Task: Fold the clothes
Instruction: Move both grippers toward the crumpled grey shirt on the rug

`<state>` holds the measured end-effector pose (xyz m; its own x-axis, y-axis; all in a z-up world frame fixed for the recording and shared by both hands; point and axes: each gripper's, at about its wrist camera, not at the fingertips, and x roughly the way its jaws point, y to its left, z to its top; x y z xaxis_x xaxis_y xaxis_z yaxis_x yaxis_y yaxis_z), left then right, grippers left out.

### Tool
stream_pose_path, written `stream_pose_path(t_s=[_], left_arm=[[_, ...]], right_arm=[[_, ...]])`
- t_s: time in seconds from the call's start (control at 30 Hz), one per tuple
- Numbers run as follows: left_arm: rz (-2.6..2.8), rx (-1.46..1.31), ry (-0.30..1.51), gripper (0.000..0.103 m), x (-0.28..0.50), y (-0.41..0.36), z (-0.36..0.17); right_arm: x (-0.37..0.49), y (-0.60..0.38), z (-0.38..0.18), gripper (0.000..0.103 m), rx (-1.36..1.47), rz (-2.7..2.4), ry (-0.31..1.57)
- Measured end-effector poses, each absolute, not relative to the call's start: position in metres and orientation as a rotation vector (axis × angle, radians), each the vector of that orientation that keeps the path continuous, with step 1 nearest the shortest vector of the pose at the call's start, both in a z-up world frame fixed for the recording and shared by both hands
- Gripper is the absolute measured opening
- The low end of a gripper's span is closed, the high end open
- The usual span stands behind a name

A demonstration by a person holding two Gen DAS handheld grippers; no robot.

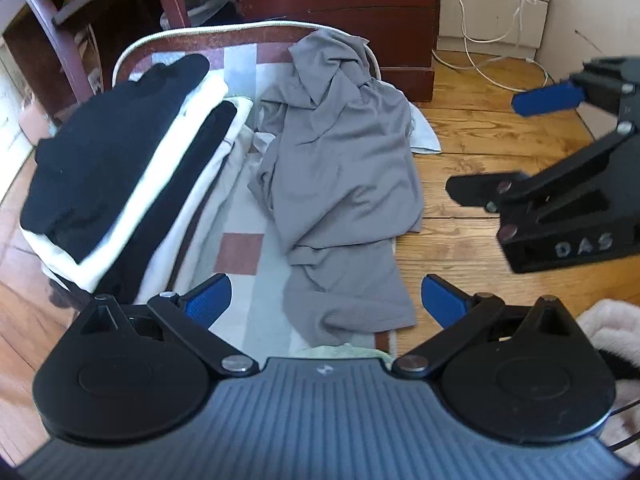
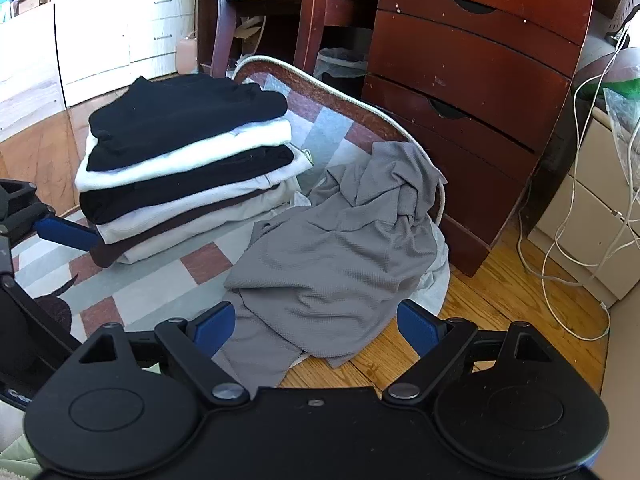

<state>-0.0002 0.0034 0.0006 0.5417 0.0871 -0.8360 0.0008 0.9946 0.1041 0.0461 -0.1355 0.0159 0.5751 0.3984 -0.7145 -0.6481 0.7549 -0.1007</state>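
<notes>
Left tool (image 1: 326, 304) hovering with jaws spread wide, gripping nothing. Right tool (image 2: 316, 326) likewise gaping, empty. Crumpled grey garment (image 1: 340, 184) lying on patterned rug (image 1: 244, 256) directly ahead of both tools, partly spilling onto wooden floor (image 1: 472, 148). Folded stack (image 2: 188, 168) sitting ahead-left of both tools.

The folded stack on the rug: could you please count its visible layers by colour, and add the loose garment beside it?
Black layers: 2
White layers: 2
Brown layer: 1
Beige layer: 1
Loose grey garment: 1
Total: 7
</notes>
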Motion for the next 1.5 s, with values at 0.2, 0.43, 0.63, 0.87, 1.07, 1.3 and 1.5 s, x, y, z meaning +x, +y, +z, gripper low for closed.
stream_pose_path(t_s=[0.2,0.43,0.63,0.87,1.07,1.3,1.5], left_arm=[[0.069,0.054,0.949,0.102,-0.001,0.016,0.003],[0.095,0.092,0.969,0.103,0.003,0.007,0.003],[0.118,0.078,0.988,0.103,0.003,0.016,0.003],[0.139,0.052,0.991,0.103,0.0,0.025,0.003],[0.136,0.054,0.99,0.103,-0.002,0.029,0.002],[0.141,0.039,1.001,0.103,0.001,0.031,-0.001],[0.14,0.036,1.008,0.103,0.002,0.032,-0.003]], right_arm=[[0.046,-0.128,0.019,0.091,-0.377,0.616,0.708],[0.048,-0.138,0.014,0.091,-0.345,0.635,0.71],[0.048,-0.135,0.01,0.091,-0.354,0.629,0.715],[0.046,-0.135,0.007,0.091,-0.353,0.661,0.714],[0.046,-0.128,-0.001,0.091,-0.358,0.666,0.744],[0.047,-0.131,0.0,0.091,-0.353,0.665,0.74],[0.047,-0.129,-0.003,0.091,-0.377,0.664,0.737]])
